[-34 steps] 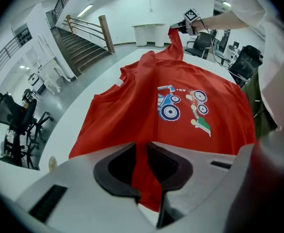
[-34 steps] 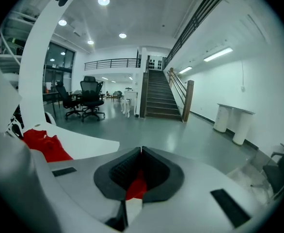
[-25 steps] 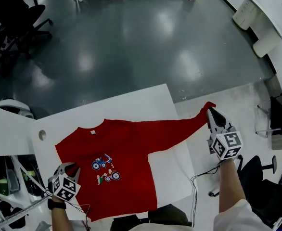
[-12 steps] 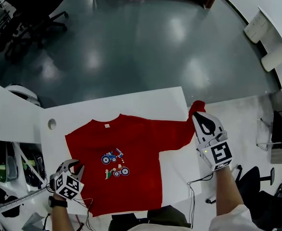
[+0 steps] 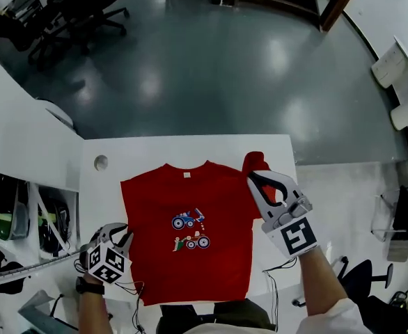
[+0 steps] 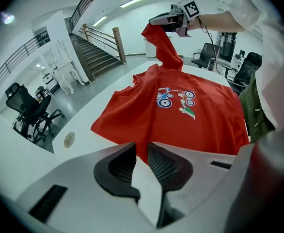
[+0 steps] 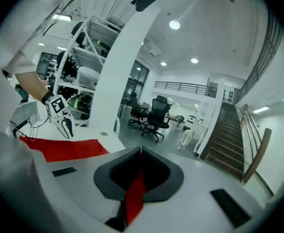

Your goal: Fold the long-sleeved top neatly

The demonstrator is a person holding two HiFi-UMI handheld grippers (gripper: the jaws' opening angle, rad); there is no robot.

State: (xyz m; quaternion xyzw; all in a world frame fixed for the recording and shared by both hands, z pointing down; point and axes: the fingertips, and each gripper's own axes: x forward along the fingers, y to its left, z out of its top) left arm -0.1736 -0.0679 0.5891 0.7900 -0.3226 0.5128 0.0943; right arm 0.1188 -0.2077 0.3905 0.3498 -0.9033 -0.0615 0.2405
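The red long-sleeved top, with a cartoon vehicle print, lies flat on the white table. My right gripper is shut on the right sleeve's end and holds it raised over the top's right shoulder. In the right gripper view a red strip of sleeve runs between the closed jaws. My left gripper sits at the top's lower left edge. Its jaws are nearly closed, with red cloth pinched at their tips. The left sleeve is not visible.
A round cable hole is in the table's far left corner. Shelving stands left of the table. Office chairs are on the grey floor beyond it. Cables trail at the near edge. The table's right edge is close to my right gripper.
My right gripper has swung left with the sleeve, from stretched out past the table's right edge to above the top's right shoulder. The left gripper has shifted only a little.
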